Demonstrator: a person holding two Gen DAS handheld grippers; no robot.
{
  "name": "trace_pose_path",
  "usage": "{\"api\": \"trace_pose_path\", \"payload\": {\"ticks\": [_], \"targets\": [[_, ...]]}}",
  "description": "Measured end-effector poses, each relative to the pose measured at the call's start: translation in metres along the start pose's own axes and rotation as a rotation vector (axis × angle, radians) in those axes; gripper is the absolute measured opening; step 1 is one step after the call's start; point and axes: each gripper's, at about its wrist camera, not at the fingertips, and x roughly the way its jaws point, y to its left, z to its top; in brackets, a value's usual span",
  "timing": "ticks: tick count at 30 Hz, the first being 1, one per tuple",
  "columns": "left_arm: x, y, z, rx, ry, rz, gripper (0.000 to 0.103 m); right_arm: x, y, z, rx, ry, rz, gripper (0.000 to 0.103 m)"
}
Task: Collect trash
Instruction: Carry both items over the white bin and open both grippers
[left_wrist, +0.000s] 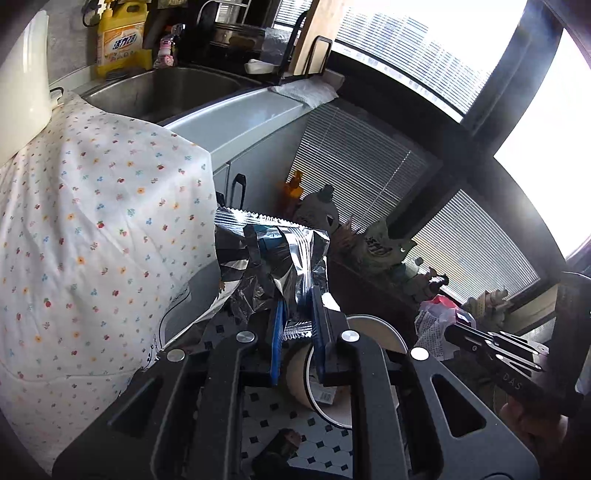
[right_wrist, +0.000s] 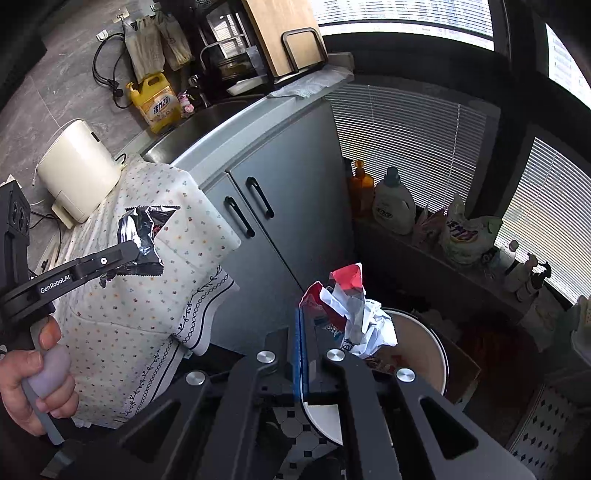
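Above the white bin (right_wrist: 436, 354), left tongs (left_wrist: 297, 325) clamped on foil wrapper (left_wrist: 273, 258), right tongs (right_wrist: 314, 332) pinching crumpled wrapper (right_wrist: 354, 314).

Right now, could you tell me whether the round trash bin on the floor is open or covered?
Open. The trash bin shows a bare rim and inner wall with no lid, and the right tongs hold a crumpled wrapper above it.

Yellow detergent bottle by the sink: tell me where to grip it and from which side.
Take the yellow detergent bottle by the moulded handle at its upper part, next to the cap. It stands upright against the wall, with the sink beside it, so come in from the open counter side, jaws closing across the handle.
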Motion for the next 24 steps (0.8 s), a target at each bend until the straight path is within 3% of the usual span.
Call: {"api": "trace_pose_path", "payload": {"ticks": [2, 3, 4, 6, 10, 17, 24], "targets": [[0.010, -0.011, -0.004, 0.019, 0.023, -0.016, 0.014, 0.007, -0.015, -0.008, 0.037, 0.042, -0.002, 0.006], [0.015, -0.016, -0.007, 0.027, 0.035, -0.023, 0.014, 0.008, -0.023, -0.011, 0.058, 0.048, -0.021, 0.014], [0.019, -0.021, -0.008, 0.035, 0.047, -0.029, 0.014, 0.006, -0.031, -0.016, 0.078, 0.041, -0.046, 0.039], [0.027, -0.030, -0.011, 0.054, 0.065, -0.043, 0.014, -0.002, -0.044, -0.022, 0.106, 0.007, -0.067, 0.061], [0.042, -0.047, -0.015, 0.089, 0.099, -0.073, 0.014, -0.014, -0.060, -0.027, 0.130, 0.000, -0.094, 0.060], [0.069, -0.083, -0.025, 0.159, 0.164, -0.138, 0.014, -0.043, -0.087, -0.040, 0.204, -0.038, -0.148, 0.069], [0.104, -0.121, -0.046, 0.228, 0.284, -0.203, 0.015, -0.075, -0.114, -0.062, 0.294, -0.081, -0.211, 0.074]]}}
